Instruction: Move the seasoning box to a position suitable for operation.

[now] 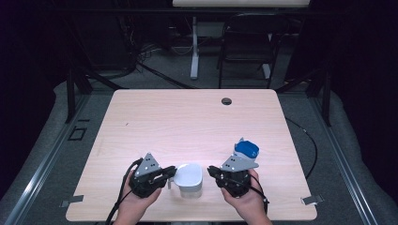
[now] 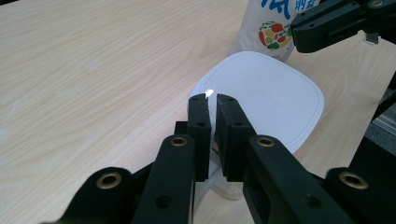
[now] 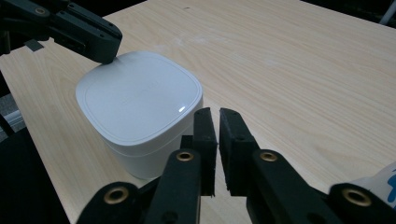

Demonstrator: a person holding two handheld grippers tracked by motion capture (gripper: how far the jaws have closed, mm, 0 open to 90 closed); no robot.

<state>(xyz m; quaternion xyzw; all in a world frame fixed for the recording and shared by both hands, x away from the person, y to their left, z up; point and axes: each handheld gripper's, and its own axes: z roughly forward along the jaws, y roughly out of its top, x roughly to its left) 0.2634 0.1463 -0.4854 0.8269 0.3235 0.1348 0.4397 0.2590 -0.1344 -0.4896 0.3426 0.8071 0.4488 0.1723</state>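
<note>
Near edge, between grippers: white tub [image 1: 190, 177], lid on.
Left gripper [image 1: 172, 173]: jaws closed, empty, touching tub's left rim.
Right gripper [image 1: 211, 170]: jaws closed, empty, just right of tub.

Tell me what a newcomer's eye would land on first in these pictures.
First, the white rounded-square lidded plastic container near the front edge of the pale wooden table, flanked by two hand-held black tongs. The left tongs reach its side with jaws nearly together, and the right tongs sit close on the other side, jaws nearly shut with nothing between them. Next, the white pouch with a blue cap just behind the right hand.
</note>
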